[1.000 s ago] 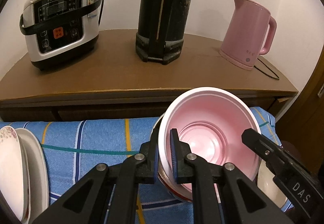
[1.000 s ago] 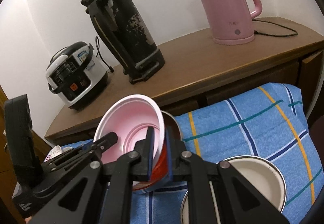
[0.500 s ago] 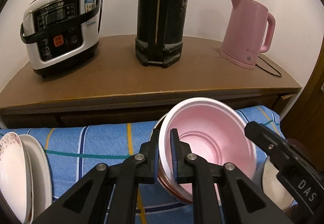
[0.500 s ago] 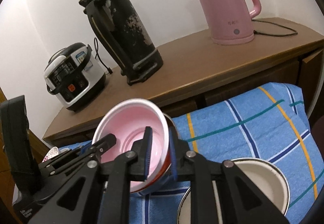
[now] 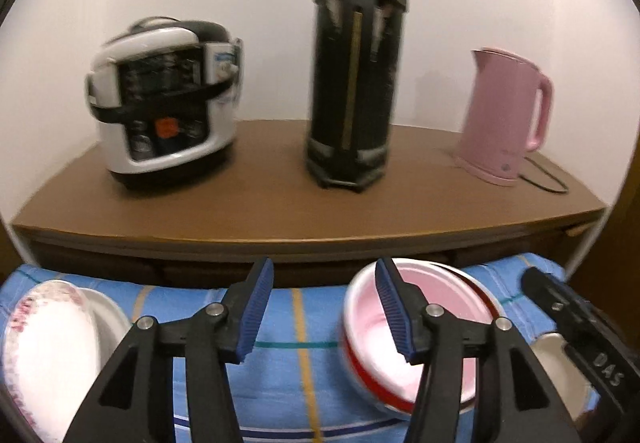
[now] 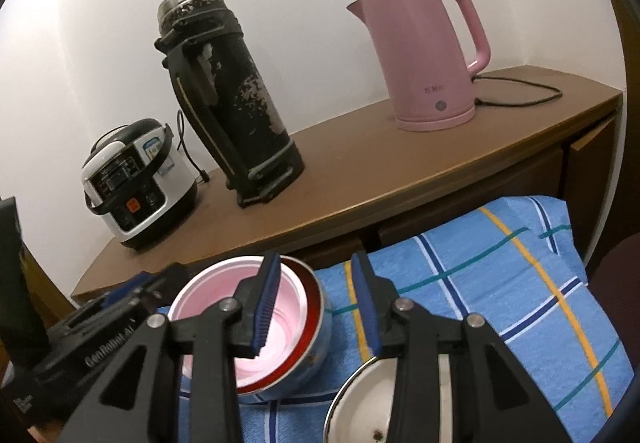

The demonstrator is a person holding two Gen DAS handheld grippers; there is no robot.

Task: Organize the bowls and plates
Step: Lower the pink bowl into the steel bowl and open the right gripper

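Observation:
A pink bowl (image 5: 440, 323) sits nested in a red-lined bowl (image 5: 384, 391) on the blue plaid cloth. My left gripper (image 5: 324, 275) is opening. Its pads are off the bowl, the right finger stands in front of the pink inside, and mostly cloth shows in the gap. In the right wrist view my right gripper (image 6: 316, 267) is opening too. The right-hand rims of the pink bowl (image 6: 286, 303) and the red-lined bowl (image 6: 318, 327) lie loose between its pads. White plates (image 5: 52, 355) lean at the far left. A white enamel bowl (image 6: 360, 415) lies under the right gripper.
A brown cabinet (image 5: 280, 203) behind the cloth carries a rice cooker (image 5: 160, 111), a tall black thermos (image 5: 356, 63) and a pink kettle (image 5: 504, 115) with its cord. The cloth (image 6: 500, 283) runs on to the right. The left gripper's body (image 6: 100, 343) is close on the left.
Both grippers were shut on the pink bowl's rim and have let go. The bowl has tipped down into the red-lined bowl. The left gripper has risen and drawn back.

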